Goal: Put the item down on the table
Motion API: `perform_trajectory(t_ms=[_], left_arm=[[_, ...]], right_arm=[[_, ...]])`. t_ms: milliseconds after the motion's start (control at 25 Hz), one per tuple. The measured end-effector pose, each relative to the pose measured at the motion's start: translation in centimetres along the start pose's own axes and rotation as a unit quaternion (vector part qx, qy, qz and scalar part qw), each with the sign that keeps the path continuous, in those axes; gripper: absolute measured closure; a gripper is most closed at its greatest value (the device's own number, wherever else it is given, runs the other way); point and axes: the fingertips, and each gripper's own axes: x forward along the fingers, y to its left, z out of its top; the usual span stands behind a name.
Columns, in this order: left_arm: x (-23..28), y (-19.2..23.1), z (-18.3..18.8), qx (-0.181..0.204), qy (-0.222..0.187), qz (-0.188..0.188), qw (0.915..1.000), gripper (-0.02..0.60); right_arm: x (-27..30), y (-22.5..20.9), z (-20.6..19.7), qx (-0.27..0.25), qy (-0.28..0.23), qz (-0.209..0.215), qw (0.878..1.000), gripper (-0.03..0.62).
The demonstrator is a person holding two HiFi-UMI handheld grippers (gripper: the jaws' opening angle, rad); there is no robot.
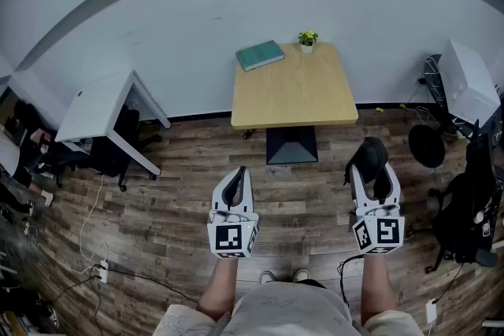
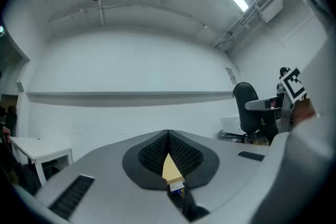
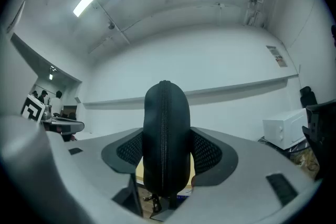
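My right gripper (image 1: 372, 175) is shut on a black zippered case (image 1: 368, 156), held upright over the wooden floor, short of the table. In the right gripper view the case (image 3: 166, 134) stands zip-forward between the mesh pads (image 3: 210, 152) and fills the gap. My left gripper (image 1: 235, 183) is shut with nothing in it. In the left gripper view its pads (image 2: 184, 153) meet at the tips, leaving only a thin wedge between them. The square yellow-topped table (image 1: 295, 94) stands ahead against the white wall.
On the table's far edge lie a green book (image 1: 260, 55) and a small potted plant (image 1: 307, 38). A white desk (image 1: 94, 105) with a chair stands at left. A white appliance (image 1: 468, 79), a black chair (image 1: 471, 204) and cables crowd the right.
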Motion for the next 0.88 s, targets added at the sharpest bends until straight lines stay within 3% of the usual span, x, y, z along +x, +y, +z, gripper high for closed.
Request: perform_trajectory(t_ms=[440, 880], left_arm=[[-2.9, 0.7, 0.3, -0.007, 0.002, -0.001, 1.0, 0.574], [-3.8, -3.1, -1.0, 0.002, 0.021, 0.009, 0.9997, 0.574]], right_arm=[[-1.0, 3.4, -0.5, 0.007, 0.008, 0.018, 1.0, 0.319], [-3.7, 0.5, -2.0, 0.009, 0.008, 0.019, 1.0, 0.319]])
